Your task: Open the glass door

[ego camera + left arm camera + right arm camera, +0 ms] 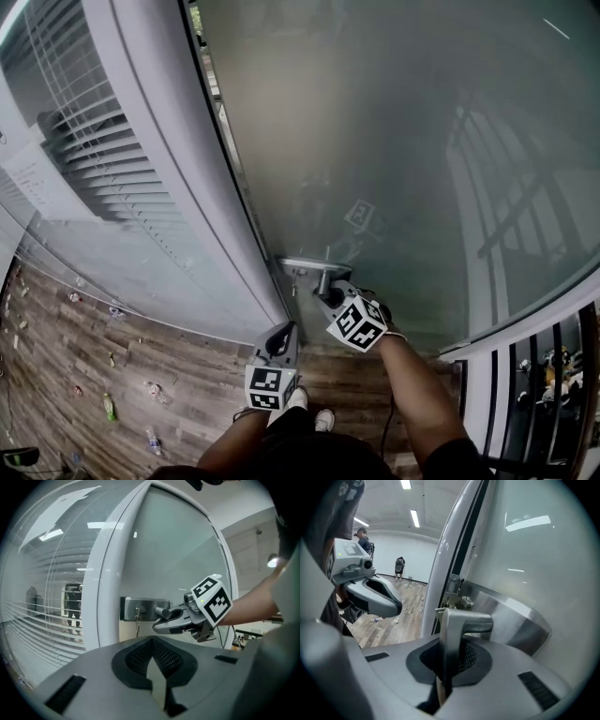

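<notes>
Littered wood-plank floor (84, 366), white slatted blinds (103, 141) behind glass, strip lights (415, 517) overhead.

left: bare wood floor (84, 366), free to pass | ahead: white door frame (169, 178) and frosted glass door (394, 141) block | handle (466, 620): filled by right gripper (328, 295), jaws clamped | below: key (137, 623) hanging | right: railing (539, 375) close
</notes>
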`<state>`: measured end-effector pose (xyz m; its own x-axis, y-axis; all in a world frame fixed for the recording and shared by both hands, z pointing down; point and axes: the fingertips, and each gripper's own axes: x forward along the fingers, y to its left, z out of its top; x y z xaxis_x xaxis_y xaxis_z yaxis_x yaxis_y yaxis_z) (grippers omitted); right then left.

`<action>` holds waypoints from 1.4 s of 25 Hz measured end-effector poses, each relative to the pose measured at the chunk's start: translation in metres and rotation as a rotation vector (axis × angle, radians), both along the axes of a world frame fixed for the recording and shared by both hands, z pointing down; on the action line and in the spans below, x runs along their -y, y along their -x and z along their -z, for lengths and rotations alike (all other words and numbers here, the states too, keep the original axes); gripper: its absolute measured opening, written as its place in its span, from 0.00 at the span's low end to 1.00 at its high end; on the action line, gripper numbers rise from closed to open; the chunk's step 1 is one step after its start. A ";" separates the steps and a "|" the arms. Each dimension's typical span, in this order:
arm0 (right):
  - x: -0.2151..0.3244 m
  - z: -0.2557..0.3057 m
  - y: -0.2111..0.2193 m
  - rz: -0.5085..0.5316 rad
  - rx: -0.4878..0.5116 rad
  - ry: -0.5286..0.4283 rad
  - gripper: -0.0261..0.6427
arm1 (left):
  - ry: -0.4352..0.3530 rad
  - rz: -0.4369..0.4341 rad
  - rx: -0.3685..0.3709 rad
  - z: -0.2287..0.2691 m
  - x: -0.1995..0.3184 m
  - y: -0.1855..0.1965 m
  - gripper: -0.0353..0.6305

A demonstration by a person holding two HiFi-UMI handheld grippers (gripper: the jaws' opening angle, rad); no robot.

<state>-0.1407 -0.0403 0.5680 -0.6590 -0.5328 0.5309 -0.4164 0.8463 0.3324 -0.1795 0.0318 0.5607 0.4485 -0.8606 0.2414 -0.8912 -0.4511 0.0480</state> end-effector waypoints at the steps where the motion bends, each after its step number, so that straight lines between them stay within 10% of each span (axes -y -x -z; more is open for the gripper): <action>1: 0.006 0.001 -0.001 -0.002 0.001 -0.001 0.06 | -0.006 0.005 -0.003 0.000 0.004 -0.003 0.05; 35: 0.314 -0.016 -0.093 -0.233 0.072 0.178 0.06 | 0.014 0.022 -0.097 0.002 0.270 -0.075 0.05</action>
<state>-0.0481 -0.3544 0.5840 -0.5694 -0.5764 0.5861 -0.6231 0.7677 0.1496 -0.1047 -0.2387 0.5590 0.4515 -0.8673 0.2096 -0.8917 -0.4302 0.1407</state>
